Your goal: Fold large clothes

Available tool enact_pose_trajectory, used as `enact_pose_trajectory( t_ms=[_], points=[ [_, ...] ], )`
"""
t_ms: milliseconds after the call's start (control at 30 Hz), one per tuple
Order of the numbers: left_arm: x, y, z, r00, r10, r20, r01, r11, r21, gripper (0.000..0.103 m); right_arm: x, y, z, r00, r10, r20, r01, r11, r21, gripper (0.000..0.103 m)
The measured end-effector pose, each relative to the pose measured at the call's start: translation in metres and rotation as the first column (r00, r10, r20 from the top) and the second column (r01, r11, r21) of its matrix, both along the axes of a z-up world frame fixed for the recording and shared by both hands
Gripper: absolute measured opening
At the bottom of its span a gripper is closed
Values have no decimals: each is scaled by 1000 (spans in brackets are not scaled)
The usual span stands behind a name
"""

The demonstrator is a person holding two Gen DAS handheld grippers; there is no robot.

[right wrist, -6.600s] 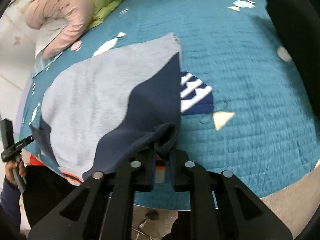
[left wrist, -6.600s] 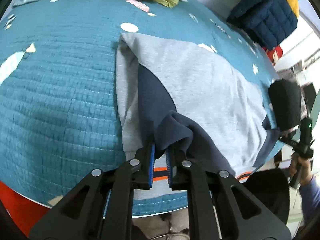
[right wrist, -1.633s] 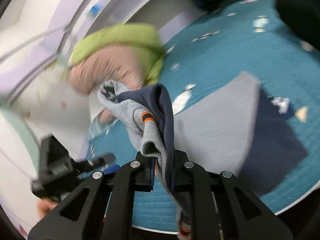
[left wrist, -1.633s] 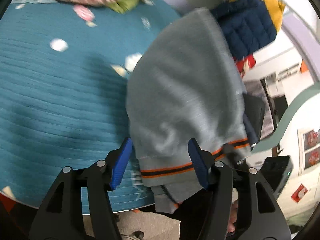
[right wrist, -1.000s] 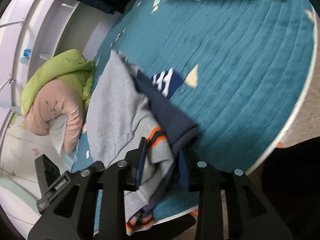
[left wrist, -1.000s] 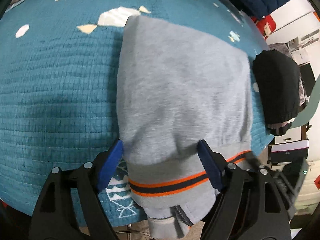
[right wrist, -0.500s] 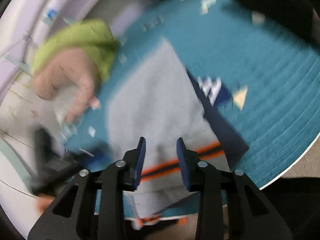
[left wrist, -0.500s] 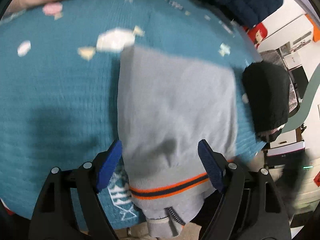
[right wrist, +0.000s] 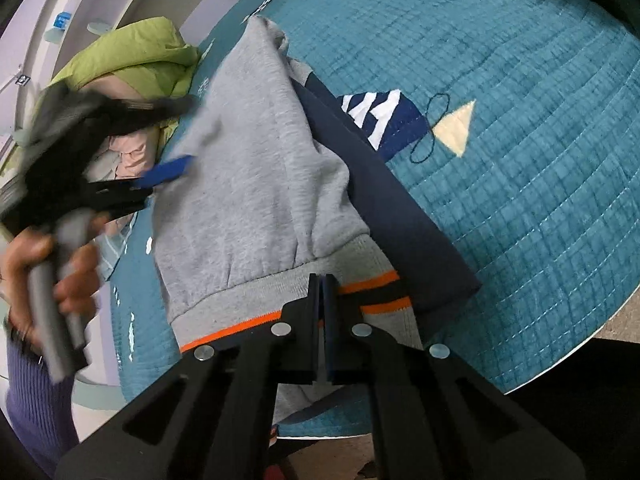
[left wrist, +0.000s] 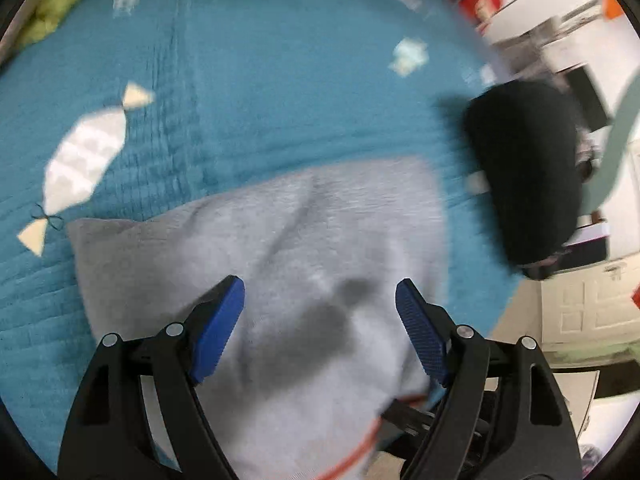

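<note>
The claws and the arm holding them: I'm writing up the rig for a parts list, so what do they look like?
Each claw is a black frame with triangular cut-outs and round silver rivets, ending in two fingers with ribbed blue pads. The left claw, blurred in the right wrist view, has a grey handle. The arm holding it wears a ribbed dark blue-purple sleeve. No cables are visible.

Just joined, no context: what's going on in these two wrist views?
A person is folding a grey sweatshirt with an orange-striped hem on a teal quilt, holding tongs in each hand. The sweatshirt lies folded into a compact bundle, navy parts showing along one side. The right tongs are shut just over the hem, with no cloth visibly between the pads. The left tongs are open over the grey cloth, gripping nothing. A black garment lies beside it, and a green and pink one further off.
</note>
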State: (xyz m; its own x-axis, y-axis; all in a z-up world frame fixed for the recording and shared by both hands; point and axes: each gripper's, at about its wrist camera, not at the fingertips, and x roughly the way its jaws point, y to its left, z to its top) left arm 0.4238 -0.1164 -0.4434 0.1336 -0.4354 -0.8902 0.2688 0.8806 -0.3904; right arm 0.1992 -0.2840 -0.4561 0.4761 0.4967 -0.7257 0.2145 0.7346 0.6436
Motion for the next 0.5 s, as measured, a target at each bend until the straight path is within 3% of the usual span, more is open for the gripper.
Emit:
enact_pose_trajectory(
  t_ms=[100,233,300,400,433,500],
  points=[
    [11,-15,-9,1000,-23,13,22,997,72,79,2,0,-1,1000,-2,-5,2,1000,6,0],
    [15,-36,-12,998,-65,12,63,989,132,93,1,-4,-1,1000,-11,-15,12,999,44,0],
    [14,-39,-6,996,-89,22,85,987,138,93,-3,-13,1,999,-39,-22,41,992,122,3],
    [5,-19,14,997,-65,34,64,998,26,93,-19,-30,10,996,-89,-14,90,980,176,19],
    [2,-8,22,997,-53,47,53,999,3,93,-27,-35,13,994,-112,-9,111,978,179,34],
    [-3,8,34,996,-42,83,41,999,12,93,-39,-43,14,989,-145,-19,146,971,191,42]
  ],
)
